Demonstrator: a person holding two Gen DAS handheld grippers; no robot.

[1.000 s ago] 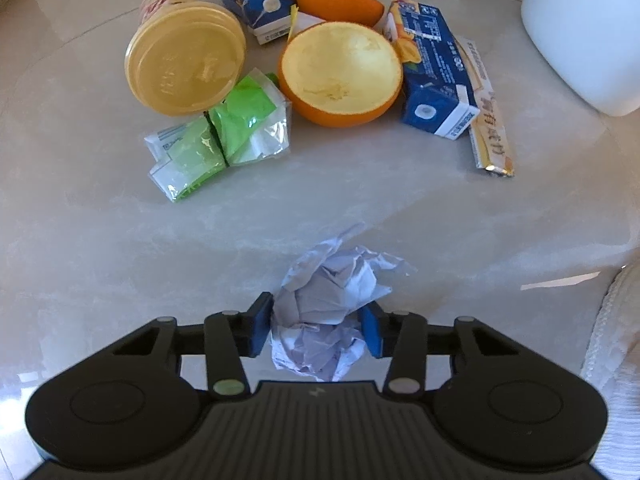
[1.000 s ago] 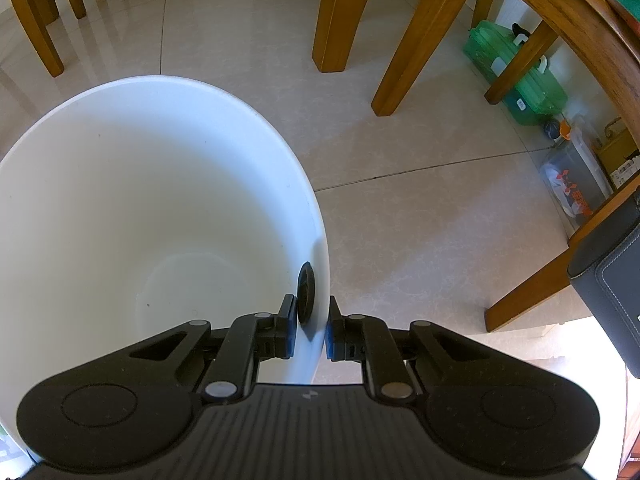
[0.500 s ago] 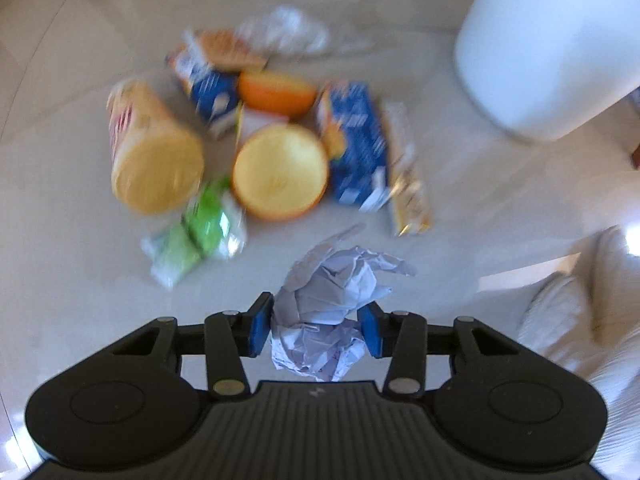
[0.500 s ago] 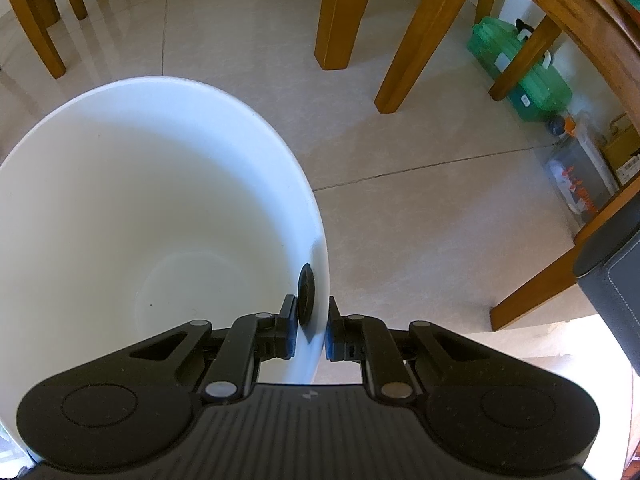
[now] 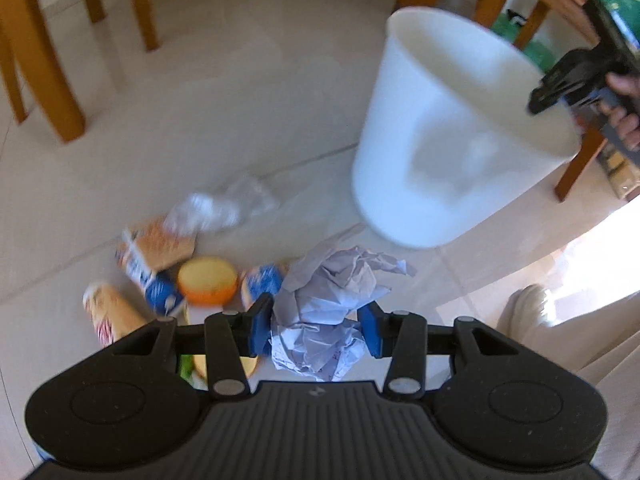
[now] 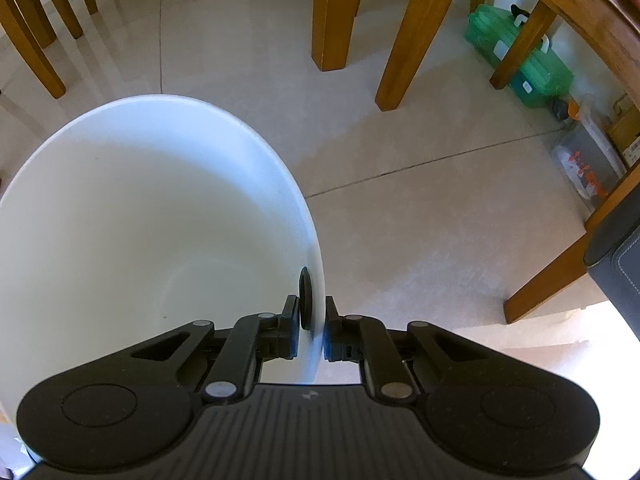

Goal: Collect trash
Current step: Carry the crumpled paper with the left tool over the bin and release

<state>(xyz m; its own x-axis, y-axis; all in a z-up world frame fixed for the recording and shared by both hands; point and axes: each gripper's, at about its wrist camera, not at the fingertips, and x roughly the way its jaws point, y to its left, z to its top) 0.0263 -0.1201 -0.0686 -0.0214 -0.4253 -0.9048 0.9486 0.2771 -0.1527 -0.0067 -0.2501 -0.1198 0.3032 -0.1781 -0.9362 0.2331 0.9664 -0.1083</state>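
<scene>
My left gripper is shut on a crumpled ball of white paper, held up above the floor. Ahead and to the right stands the white bin, tilted, with its mouth towards me. My right gripper is shut on the bin's rim; it also shows as a black tool in a hand at the bin's far edge. The inside of the bin looks bare. On the floor below lie an orange half, blue cartons, a yellow-lidded cup and a clear wrapper, all blurred.
Wooden chair and table legs stand across the tiled floor beyond the bin. A green plastic box and a clear container sit under the table at right. A pale cushion or sofa edge fills the lower right.
The left gripper has risen and tipped up with the paper ball, so the trash pile slid down and the bin came into view. The right gripper stays clamped on the rim.
</scene>
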